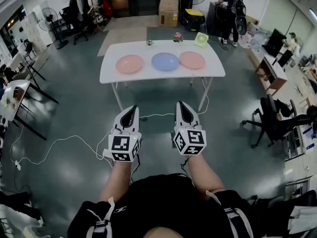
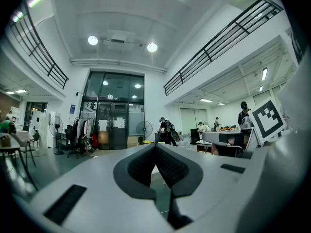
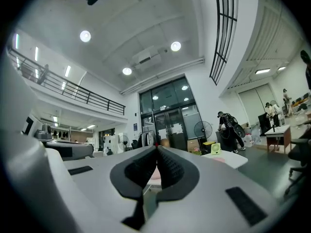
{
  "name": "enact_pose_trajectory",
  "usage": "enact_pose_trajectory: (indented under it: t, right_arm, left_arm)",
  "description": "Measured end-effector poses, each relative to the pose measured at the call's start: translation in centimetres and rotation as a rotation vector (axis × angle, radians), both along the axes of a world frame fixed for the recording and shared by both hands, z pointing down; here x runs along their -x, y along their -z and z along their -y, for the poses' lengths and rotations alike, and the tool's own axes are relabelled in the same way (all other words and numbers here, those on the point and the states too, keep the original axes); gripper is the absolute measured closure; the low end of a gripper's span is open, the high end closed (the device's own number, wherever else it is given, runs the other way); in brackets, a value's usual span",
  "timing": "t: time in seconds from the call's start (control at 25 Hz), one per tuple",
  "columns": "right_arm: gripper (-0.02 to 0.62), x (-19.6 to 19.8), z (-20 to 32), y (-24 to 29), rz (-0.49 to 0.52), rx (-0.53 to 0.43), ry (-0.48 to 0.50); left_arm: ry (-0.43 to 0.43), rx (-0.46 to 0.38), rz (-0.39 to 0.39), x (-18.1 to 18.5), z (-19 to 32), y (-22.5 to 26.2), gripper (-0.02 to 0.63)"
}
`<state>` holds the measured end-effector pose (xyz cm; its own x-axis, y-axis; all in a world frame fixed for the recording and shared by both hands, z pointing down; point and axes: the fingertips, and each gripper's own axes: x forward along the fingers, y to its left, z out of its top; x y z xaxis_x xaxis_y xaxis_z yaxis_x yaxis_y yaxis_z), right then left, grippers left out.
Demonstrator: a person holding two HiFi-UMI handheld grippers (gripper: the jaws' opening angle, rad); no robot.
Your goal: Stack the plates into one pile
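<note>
Though unstacked, three smooth round plates [image 1: 165,61] on white table [image 1: 148,76]

From well back, my head camera looks steeply down at the counter [image 1: 158,76]; cameras on my left gripper [image 1: 130,109] and right gripper [image 1: 181,105] face level, sharing the far glass doors [image 2: 114,113].

Location, as I log it from my remote station: a large open lab or workshop hall. Evidence entered: polished grey floor [image 1: 74,108] with a trailing cable [image 1: 157,115], mezzanine railing [image 2: 228,40], recessed ceiling lights [image 2: 93,40], glass entrance doors [image 2: 114,110], pedestal fan [image 2: 144,128], cardboard box [image 1: 169,11], office chair [image 1: 275,120], and a side desk [image 1: 270,73] with a monitor [image 1: 275,41]. One white bench [image 1: 213,68] stands mid-floor.
</note>
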<state>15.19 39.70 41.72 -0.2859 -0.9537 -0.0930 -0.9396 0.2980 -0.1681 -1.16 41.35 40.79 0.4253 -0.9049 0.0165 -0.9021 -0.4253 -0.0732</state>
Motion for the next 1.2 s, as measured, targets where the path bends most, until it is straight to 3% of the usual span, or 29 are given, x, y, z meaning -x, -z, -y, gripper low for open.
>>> enact_pose_trajectory:
  t: [0.4, 0.64, 0.92, 1.2]
  right_arm:
    - [0.580, -4.2, 2.6, -1.7, -0.012, 0.011, 0.008]
    - [0.580, -6.1, 7.7, -3.1, -0.018, 0.006, -0.005]
    - [0.579, -7.1, 18.6, -3.9, -0.038, 0.005, -0.044]
    - [0.578, -7.6, 37.1, -3.2, -0.029, 0.051, -0.073]
  left_arm:
    - [0.007, 0.023, -0.009, -4.1, 2.5, -2.1, 0.595]
    - [-0.019, 0.011, -0.008, -6.4, 8.3, -3.4, 0.595]
    - [-0.076, -0.001, -0.003, -7.8, 19.9, -4.0, 0.594]
    - [-0.134, 0.034, -0.021, -8.8, 38.7, -2.9, 0.595]
